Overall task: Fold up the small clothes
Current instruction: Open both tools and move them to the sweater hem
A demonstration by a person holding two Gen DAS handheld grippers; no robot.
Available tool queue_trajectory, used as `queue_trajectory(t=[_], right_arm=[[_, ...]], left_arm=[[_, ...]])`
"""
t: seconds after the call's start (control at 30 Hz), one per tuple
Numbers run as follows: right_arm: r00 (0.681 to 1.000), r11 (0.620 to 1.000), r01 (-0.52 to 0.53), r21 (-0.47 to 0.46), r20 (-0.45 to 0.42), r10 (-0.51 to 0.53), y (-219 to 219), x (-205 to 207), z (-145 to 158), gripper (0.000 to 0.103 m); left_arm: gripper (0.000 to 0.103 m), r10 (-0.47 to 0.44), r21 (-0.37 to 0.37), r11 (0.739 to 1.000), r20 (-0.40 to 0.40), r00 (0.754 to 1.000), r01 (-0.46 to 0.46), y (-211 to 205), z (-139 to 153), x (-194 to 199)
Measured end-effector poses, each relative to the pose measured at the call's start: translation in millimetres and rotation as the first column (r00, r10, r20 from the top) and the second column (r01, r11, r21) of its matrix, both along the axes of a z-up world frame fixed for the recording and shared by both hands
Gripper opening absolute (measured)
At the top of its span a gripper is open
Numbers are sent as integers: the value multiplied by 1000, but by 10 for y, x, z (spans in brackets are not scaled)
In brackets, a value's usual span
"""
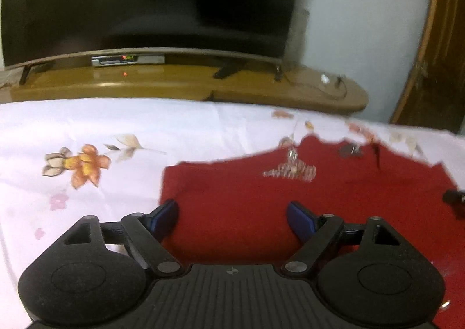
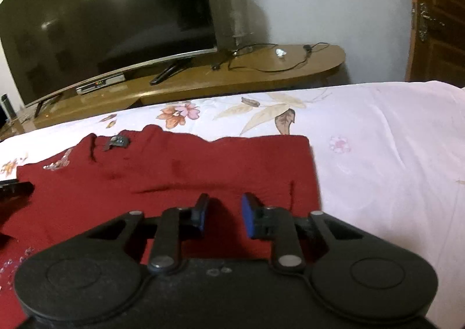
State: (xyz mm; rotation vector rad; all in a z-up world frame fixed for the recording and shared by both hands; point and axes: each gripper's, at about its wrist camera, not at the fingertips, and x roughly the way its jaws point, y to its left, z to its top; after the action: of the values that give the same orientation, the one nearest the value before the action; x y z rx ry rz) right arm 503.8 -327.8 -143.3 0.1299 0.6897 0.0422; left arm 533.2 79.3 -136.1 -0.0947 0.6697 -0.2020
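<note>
Left wrist view shows the left gripper [image 1: 232, 214] with its jaws spread wide and nothing between them, hanging over the lower left part of a red garment [image 1: 290, 198]. That garment lies flat on a floral sheet [image 1: 87, 131], filling the lower right of the frame, with a sequin patch [image 1: 290, 170] near its far edge. In the right wrist view the right gripper [image 2: 223, 214] has its jaws narrowly parted, pinching nothing, above the garment's near right part, in the lower middle of that frame. A TV [image 2: 101, 23] on a wooden stand [image 2: 261, 73] fills the upper left. The garment looks soft, light and limp, so it should drape and crease easily. Good holds are probably the corners or hem edges, clear of the sequins, which may snag.
</note>
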Motion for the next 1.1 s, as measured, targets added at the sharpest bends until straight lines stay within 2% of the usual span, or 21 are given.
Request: queue_trajectory(t=[0.07,0.13,0.17,0.2,0.23,0.3,0.37,0.47,0.53,0.6,0.63,0.67,0.7,0.73,0.8,0.87,0.9,0.93,0.97,1.0,1.1], right_arm=[[998,1000,-2,18,59,1,-26,-106,116,34],[994,1000,-9,18,111,7,-14,-151,171,35],[995,1000,-14,9,100,13,-4,-118,136,35],[999,1000,-6,-14,41,6,4,-31,26,34],[1000,999,-4,-38,-2,4,5,26,-79,34],[999,995,-24,-94,38,28,67,-19,-105,34],[999,994,-29,-108,20,31,97,-58,-13,34],[995,998,-38,-50,96,43,89,-237,188,38],[993,998,-52,-40,99,56,127,-311,211,39],[991,995,-93,-30,94,96,201,-365,166,38],[990,991,-117,-62,69,121,271,-357,105,38],[992,986,-122,-116,10,124,338,-310,-13,38],[991,982,-124,-144,32,130,359,-330,-85,39],[991,981,-124,-148,36,131,366,-331,-93,39],[994,986,-101,-132,16,104,357,-351,25,39],[988,987,-104,-120,99,116,339,-493,158,48],[984,984,-105,-145,129,124,346,-535,161,52],[988,977,-99,-191,99,119,377,-502,101,54],[994,965,-111,-236,-11,112,412,-376,-56,54],[993,964,-105,-246,26,114,401,-379,-80,55],[996,969,-88,-232,1,91,419,-376,14,54]], left_arm=[[83,4,-23,1000,49,999,-3,43,65,-48],[83,2,10,1000,-7,1000,-2,-4,-31,65],[84,-1,37,999,-55,999,3,-42,-128,126],[90,-13,59,998,-32,999,15,-76,-133,115],[91,-14,82,997,-37,999,17,-111,-131,121],[91,6,107,994,-32,999,-3,-135,-75,72],[91,-24,112,993,10,1000,23,-166,55,-66],[91,-55,123,991,87,995,44,-255,199,-343],[91,-82,116,991,99,992,71,-353,190,-448],[91,-98,176,980,39,994,90,-522,55,-408],[96,-95,207,974,-3,995,94,-585,-41,-358],[98,-85,200,976,5,996,83,-589,-62,-343],[98,-75,185,980,-17,997,76,-560,-33,-299],[98,-52,181,982,-24,998,55,-540,18,-289],[98,-59,193,980,39,997,50,-514,165,-444],[98,-96,199,977,55,994,83,-550,172,-533],[99,-98,230,969,-2,995,95,-596,83,-486],[103,-93,235,967,-46,995,101,-617,-15,-433],[103,-81,197,977,-36,996,87,-586,-34,-399],[103,-67,180,981,-50,996,75,-564,-15,-368],[103,-29,212,977,-51,998,39,-605,114,-491]])
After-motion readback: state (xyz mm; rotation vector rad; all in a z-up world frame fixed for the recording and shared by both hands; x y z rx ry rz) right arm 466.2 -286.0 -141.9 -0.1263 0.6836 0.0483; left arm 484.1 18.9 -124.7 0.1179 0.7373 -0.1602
